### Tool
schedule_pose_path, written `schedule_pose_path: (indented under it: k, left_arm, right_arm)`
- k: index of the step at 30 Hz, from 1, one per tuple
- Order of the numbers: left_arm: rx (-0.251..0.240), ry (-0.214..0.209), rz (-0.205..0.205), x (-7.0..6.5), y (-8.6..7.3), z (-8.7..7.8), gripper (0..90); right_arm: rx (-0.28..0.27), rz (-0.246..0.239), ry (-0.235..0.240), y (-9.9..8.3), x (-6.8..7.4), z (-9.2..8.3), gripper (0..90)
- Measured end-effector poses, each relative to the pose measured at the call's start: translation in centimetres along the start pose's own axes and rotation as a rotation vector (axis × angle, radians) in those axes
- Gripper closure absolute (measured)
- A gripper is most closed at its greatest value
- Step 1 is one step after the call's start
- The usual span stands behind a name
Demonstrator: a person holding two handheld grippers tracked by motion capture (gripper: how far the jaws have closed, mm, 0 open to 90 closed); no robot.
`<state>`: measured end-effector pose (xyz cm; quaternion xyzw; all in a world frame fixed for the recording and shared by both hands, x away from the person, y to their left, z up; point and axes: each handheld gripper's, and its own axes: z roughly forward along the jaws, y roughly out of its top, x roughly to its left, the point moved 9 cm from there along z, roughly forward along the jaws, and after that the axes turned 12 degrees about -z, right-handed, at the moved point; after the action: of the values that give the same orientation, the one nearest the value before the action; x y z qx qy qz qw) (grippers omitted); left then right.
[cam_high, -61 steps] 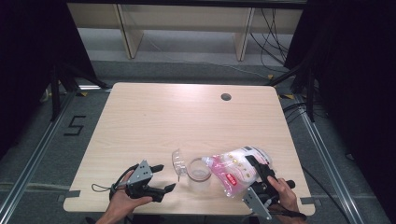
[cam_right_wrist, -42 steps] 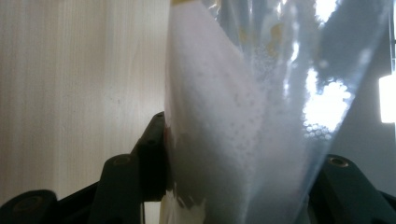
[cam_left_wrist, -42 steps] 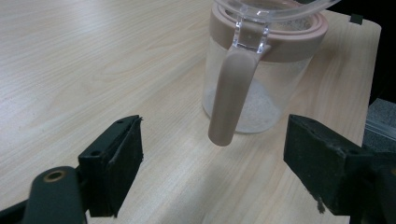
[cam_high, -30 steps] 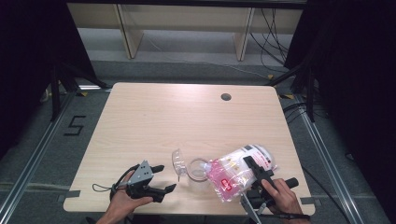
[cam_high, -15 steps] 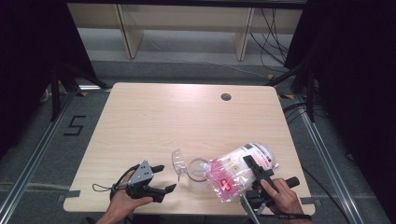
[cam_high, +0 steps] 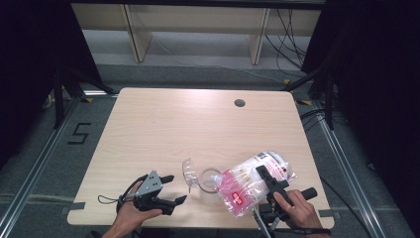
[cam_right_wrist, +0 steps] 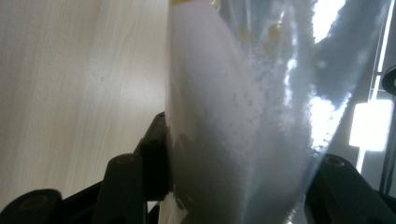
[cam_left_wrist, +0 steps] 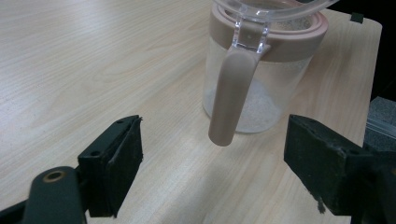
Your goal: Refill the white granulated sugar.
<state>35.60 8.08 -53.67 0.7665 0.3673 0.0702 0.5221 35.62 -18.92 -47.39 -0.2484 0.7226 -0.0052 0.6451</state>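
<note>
High view: right gripper (cam_high: 270,184) clamped on a tilted bag (cam_high: 252,182) of white powder, mouth over the clear jug (cam_high: 208,179) near the surface's (cam_high: 198,129) front edge, probably for pouring; left gripper (cam_high: 166,191) gaping wide beside the jug, empty.

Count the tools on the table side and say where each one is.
2. The left tool sits at the table's near left edge, jaws open, facing the clear jar. The right tool is at the near right, clamped on the plastic bag of white powder.

Light wood table (cam_high: 163,129); round cable hole (cam_high: 239,103) far right. Black "5" floor marking (cam_high: 79,134) left. Wooden shelving (cam_high: 198,22) beyond far edge.
</note>
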Motion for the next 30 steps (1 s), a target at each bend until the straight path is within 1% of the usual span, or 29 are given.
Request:
schedule_pose_path:
  k: [1,2,3,4,5,6,7,8,9,10,12,13,14,15,21,22,23,24,25,26,27,28,29,30]
  left_arm:
    - [0.001,0.000,0.001,0.02,-0.01,0.00,19.3]
    - [0.002,0.000,0.003,0.03,-0.01,0.00,19.2]
    - [0.004,0.001,0.004,0.03,-0.02,0.00,19.2]
    - [0.006,0.001,0.005,0.03,-0.04,0.00,19.2]
    - [0.005,0.001,0.004,0.02,-0.04,0.01,19.2]
    - [0.005,0.001,0.005,0.03,-0.04,0.00,19.2]
    - [0.005,0.001,0.005,0.03,-0.04,0.00,19.2]
    - [0.004,0.001,0.004,0.04,-0.03,0.00,19.2]
    - [0.004,0.001,0.005,0.04,-0.03,0.00,19.2]
    - [0.004,0.001,0.005,0.04,-0.03,0.00,19.2]
    - [0.006,0.001,0.007,0.06,-0.04,0.00,19.2]
    - [0.005,-0.002,0.006,0.04,-0.04,0.02,19.2]
    - [0.005,-0.001,0.002,0.03,-0.05,0.02,19.3]
    - [0.005,-0.003,0.003,0.03,-0.04,0.03,19.2]
    - [0.005,-0.005,0.002,0.02,-0.05,0.04,19.2]
    - [0.009,-0.003,0.002,0.03,-0.07,0.02,19.2]
    - [0.013,-0.004,0.003,0.03,-0.09,0.02,19.2]
    - [0.012,-0.004,0.003,0.03,-0.10,0.02,19.2]
    - [0.016,-0.006,0.004,0.02,-0.12,0.01,19.2]
    - [0.017,-0.005,0.020,0.10,-0.07,-0.02,19.2]
    - [0.017,-0.005,0.019,0.09,-0.08,-0.01,19.2]
    - [0.016,-0.004,0.020,0.10,-0.07,-0.01,19.2]
    - [0.016,-0.005,0.019,0.09,-0.07,-0.01,19.2]
    - [0.016,-0.005,0.019,0.10,-0.07,-0.01,19.2]
  right_arm:
    - [-0.004,-0.030,-0.008,0.05,-0.31,0.03,50.1]
    - [-0.010,-0.032,-0.043,0.14,-0.57,0.08,50.1]
    - [-0.007,-0.034,-0.016,0.14,-0.47,0.03,50.2]
    - [0.004,-0.016,-0.005,0.14,-0.32,-0.07,50.3]
    - [0.010,-0.003,-0.004,0.10,-0.27,-0.14,50.4]
    - [-0.010,-0.010,-0.019,0.26,-0.47,0.01,50.5]
    - [-0.019,-0.041,-0.029,0.36,-0.79,0.06,50.6]
    - [-0.010,-0.051,-0.015,0.34,-0.73,0.01,50.7]
    - [0.008,-0.037,0.013,0.26,-0.34,-0.10,50.9]
    - [0.008,-0.037,0.013,0.26,-0.34,-0.10,50.9]
    - [-0.015,-0.079,-0.023,0.40,-0.93,0.01,51.3]
    - [-0.015,-0.079,-0.023,0.40,-0.93,0.01,51.3]
    - [-0.015,-0.107,-0.025,0.36,-1.12,-0.06,51.6]
    - [-0.006,-0.112,-0.018,0.30,-1.16,-0.12,51.7]
    - [-0.004,-0.113,-0.014,0.27,-1.16,-0.11,52.5]
    - [0.010,-0.081,0.003,0.16,-0.70,-0.14,52.6]
    - [0.012,-0.095,0.001,0.19,-0.82,-0.15,52.7]
    - [-0.002,-0.118,-0.011,0.31,-1.08,-0.06,52.8]
    - [0.001,-0.111,-0.010,0.31,-1.02,-0.07,52.9]
    - [-0.005,-0.109,-0.025,0.38,-1.11,-0.02,53.0]
    - [0.018,-0.080,-0.014,0.23,-0.75,-0.15,53.1]
    - [0.019,-0.075,-0.016,0.25,-0.70,-0.16,53.1]
    - [0.003,-0.111,-0.023,0.44,-1.02,-0.03,53.2]
    - [0.014,-0.110,-0.011,0.42,-0.92,-0.11,53.3]
